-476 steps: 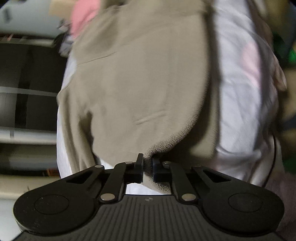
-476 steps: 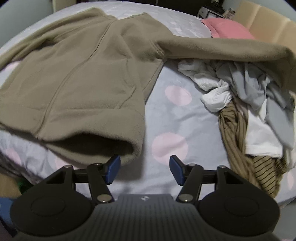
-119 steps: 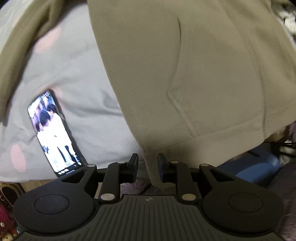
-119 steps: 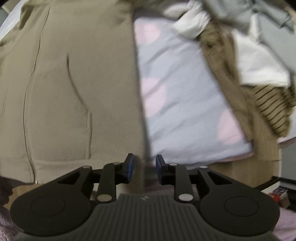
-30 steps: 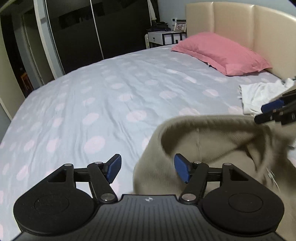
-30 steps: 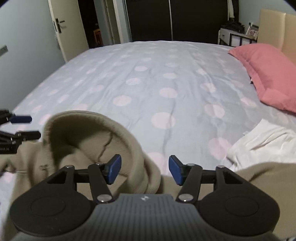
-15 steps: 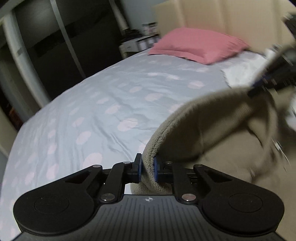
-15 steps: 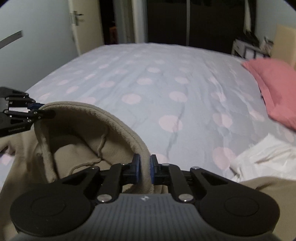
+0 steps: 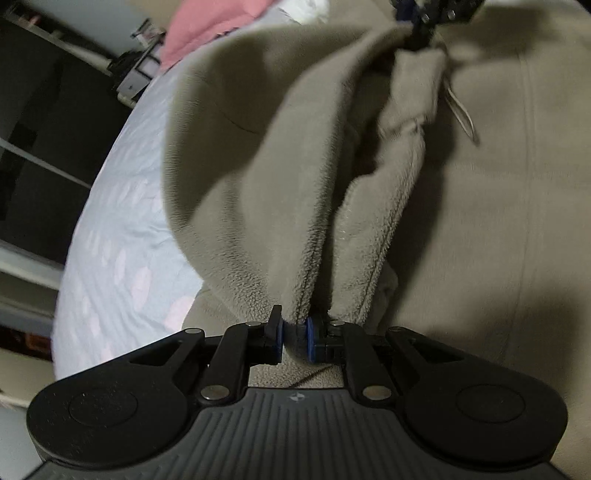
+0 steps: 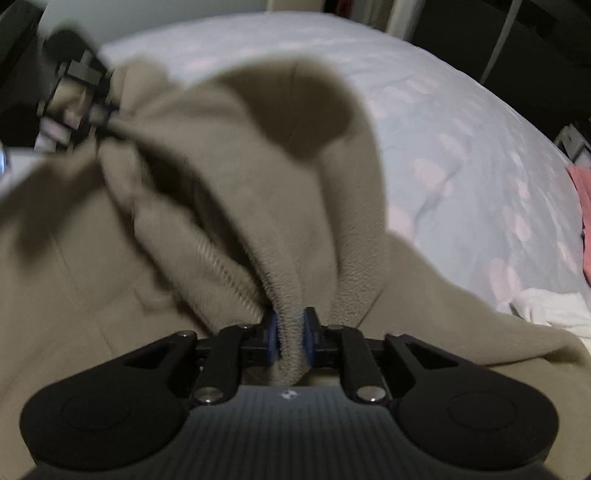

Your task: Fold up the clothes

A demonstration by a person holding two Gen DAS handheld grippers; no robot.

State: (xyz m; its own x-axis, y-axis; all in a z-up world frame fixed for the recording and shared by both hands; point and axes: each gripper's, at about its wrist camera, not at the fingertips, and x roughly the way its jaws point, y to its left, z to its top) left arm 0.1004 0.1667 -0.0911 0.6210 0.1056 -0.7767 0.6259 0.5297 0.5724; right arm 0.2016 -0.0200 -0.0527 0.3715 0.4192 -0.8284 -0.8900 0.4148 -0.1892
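Because we want to fold this soft tan hoodie, we hold its hood by the rim, one side in each hand, so it can tip over onto the body of the jacket. Our left gripper is squeezed nearly closed on the fuzzy edge of the hood, with only the thick fleece keeping its blue pads apart. Our right gripper is clenched the same way on the other side of the rim, next to the zipper teeth. Each one shows up far off and blurry in the other's view. The hood is stretched between the two grips and lifted up like a little tent, while the rest of the hoodie lies flat on the spotted bed sheet. A pink pillow and some white clothes sit off to the side. We think the hood is on its way down onto the chest, but the pictures are blurry, so we cannot be sure.
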